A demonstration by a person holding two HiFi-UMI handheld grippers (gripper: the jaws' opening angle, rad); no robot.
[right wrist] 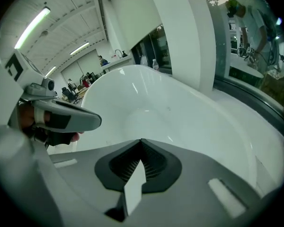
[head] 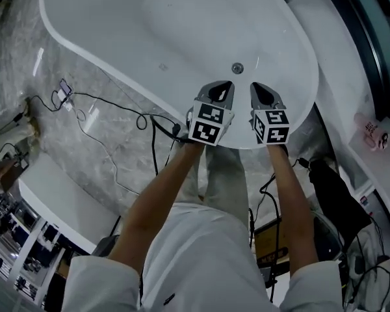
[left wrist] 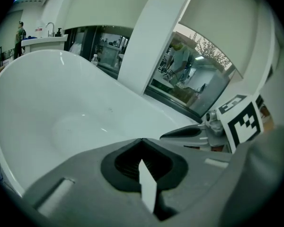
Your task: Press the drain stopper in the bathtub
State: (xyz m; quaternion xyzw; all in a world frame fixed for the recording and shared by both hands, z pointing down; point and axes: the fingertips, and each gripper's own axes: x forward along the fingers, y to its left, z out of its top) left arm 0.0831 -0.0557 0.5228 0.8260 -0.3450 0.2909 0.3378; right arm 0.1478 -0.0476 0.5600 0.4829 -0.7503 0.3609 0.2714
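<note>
From the head view, the white bathtub lies below me, with the small round metal drain stopper on its floor near the near end. Side by side over the near rim, my left gripper and right gripper are both shut on nothing, their tips just short of the stopper. The left gripper view looks along its shut gripper into the tub basin, with the right gripper beside it. In the right gripper view, that shut gripper points into the basin. I cannot make out the stopper in either gripper view.
Black cables and a phone lie on the marble floor left of the tub. A pink bottle stands on a white ledge at the right, above a black bag. A white pillar and glass wall stand behind the tub.
</note>
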